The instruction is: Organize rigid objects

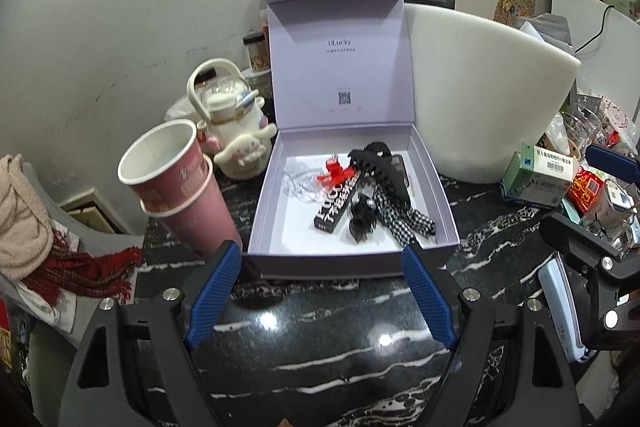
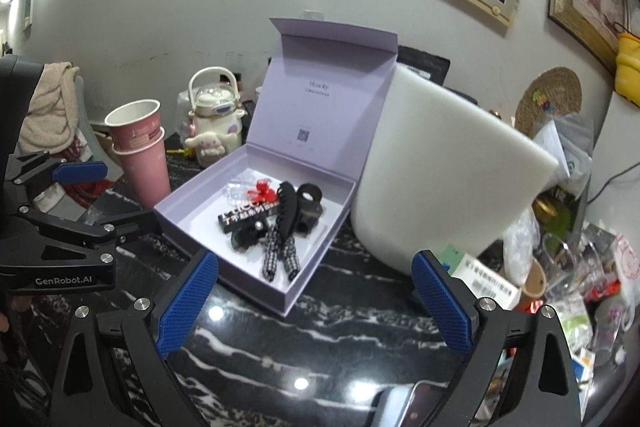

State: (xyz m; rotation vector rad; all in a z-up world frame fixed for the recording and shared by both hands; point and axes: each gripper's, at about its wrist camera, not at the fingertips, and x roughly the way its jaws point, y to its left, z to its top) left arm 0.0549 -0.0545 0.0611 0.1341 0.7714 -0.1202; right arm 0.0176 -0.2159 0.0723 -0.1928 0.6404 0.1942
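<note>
An open lilac box (image 1: 320, 265) (image 2: 248, 281) stands on the black marble table with its lid upright. Inside lie a black claw clip (image 1: 380, 175) (image 2: 290, 209), a red bow clip (image 1: 334, 173) (image 2: 262, 193), a long black packet (image 1: 336, 207) (image 2: 248, 217), a small black clip (image 1: 360, 223) and a checkered ribbon (image 1: 404, 219) (image 2: 276, 259). My left gripper (image 1: 322, 251) is open just before the box's front wall, holding nothing. My right gripper (image 2: 314, 259) is open and empty near the box's front right corner.
Stacked pink paper cups (image 1: 180, 187) (image 2: 140, 147) stand left of the box, with a white plush-covered bottle (image 1: 232, 123) behind them. A large white foam block (image 1: 488, 99) (image 2: 448, 167) leans at the box's right. A medicine carton (image 1: 536, 179), glassware and a phone (image 1: 560, 307) crowd the right side.
</note>
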